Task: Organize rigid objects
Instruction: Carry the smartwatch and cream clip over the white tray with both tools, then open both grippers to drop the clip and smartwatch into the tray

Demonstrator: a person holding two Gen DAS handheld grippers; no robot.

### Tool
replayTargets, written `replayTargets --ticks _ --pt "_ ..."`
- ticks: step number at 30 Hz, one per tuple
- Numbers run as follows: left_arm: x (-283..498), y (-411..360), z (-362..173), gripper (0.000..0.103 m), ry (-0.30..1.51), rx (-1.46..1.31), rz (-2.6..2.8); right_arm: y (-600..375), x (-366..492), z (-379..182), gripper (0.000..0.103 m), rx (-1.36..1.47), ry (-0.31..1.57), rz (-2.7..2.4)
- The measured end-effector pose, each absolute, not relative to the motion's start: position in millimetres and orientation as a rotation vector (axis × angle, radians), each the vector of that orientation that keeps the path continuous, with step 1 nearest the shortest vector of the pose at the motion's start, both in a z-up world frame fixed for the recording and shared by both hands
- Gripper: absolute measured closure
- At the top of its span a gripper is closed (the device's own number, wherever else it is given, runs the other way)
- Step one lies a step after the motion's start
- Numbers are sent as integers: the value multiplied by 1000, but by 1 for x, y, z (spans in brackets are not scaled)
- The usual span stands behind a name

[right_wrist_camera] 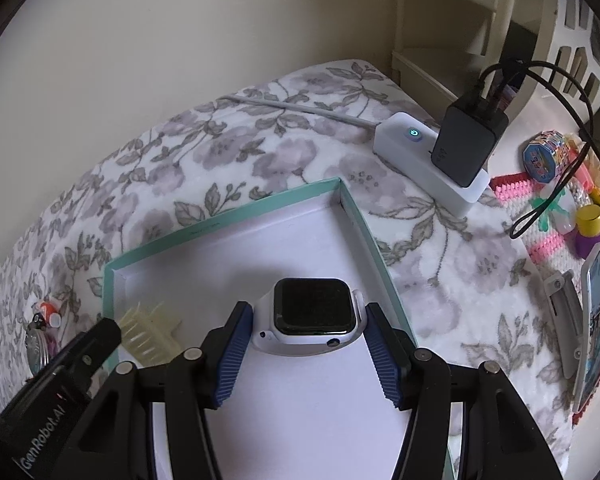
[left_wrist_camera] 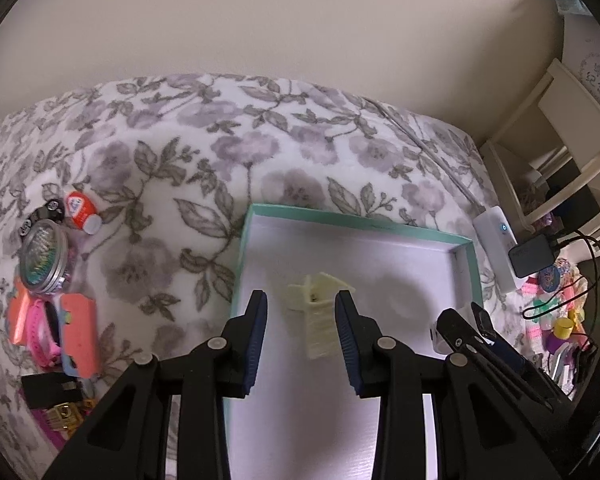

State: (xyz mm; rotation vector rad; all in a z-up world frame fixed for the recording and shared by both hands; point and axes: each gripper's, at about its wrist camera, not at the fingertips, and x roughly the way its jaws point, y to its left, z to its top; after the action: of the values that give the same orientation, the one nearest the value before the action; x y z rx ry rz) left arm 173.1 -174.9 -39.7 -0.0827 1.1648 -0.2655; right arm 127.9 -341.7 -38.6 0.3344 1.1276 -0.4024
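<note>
A shallow teal-rimmed tray (left_wrist_camera: pixel 352 222) (right_wrist_camera: pixel 220 208) with a white floor lies on a floral blanket. My left gripper (left_wrist_camera: pixel 302 300) hangs low over its left part, shut on a cream claw hair clip (left_wrist_camera: pixel 320 320) pinched at the fingertips. From the right wrist view the clip (right_wrist_camera: pixel 150 332) shows just inside the tray's left wall, at the tip of a left finger (right_wrist_camera: pixel 100 336). My right gripper (right_wrist_camera: pixel 306 310) is shut on a white smartwatch (right_wrist_camera: pixel 312 304) with a black screen, low over the tray's right half. A right finger (left_wrist_camera: pixel 464 320) shows beside the left gripper.
Left of the tray sit a round tin (left_wrist_camera: pixel 44 256), a red-capped item (left_wrist_camera: pixel 80 210) and pink and orange pieces (left_wrist_camera: pixel 72 332). To the right stand a white power strip (right_wrist_camera: pixel 420 160) with a black charger (right_wrist_camera: pixel 468 148), cables, bright trinkets (right_wrist_camera: pixel 556 216) and a phone (right_wrist_camera: pixel 592 320).
</note>
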Motion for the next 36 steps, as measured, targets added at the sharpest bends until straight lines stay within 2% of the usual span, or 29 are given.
replayTargets --ticks 3,5,7,14,15,16,18,33,36 --pt "174 -172 -37 66 1160 -63 -237 -339 129 -37 42 321 1128 -399" --pt "174 -170 -36 62 1161 -48 -217 -338 129 -36 42 315 1128 -398" --pt "175 -168 -37 53 1165 -42 -207 -337 130 -36 42 304 1132 -397" --pt "178 -163 -40 49 1172 -26 -166 -333 131 -32 42 275 1130 -394" --pt "179 -161 -40 47 1171 -24 -158 -332 130 -31 42 272 1127 -394" --pt "179 -160 -41 39 1171 -24 -150 -332 131 -31 42 270 1127 -394" --pt "180 -156 -40 31 1168 -27 -134 -332 131 -30 42 266 1127 -393" --pt "185 -144 -42 23 1181 -20 -75 -330 131 -26 40 241 1129 -380" --pt "186 -141 -43 22 1184 -27 -64 -329 131 -20 30 230 1111 -384"
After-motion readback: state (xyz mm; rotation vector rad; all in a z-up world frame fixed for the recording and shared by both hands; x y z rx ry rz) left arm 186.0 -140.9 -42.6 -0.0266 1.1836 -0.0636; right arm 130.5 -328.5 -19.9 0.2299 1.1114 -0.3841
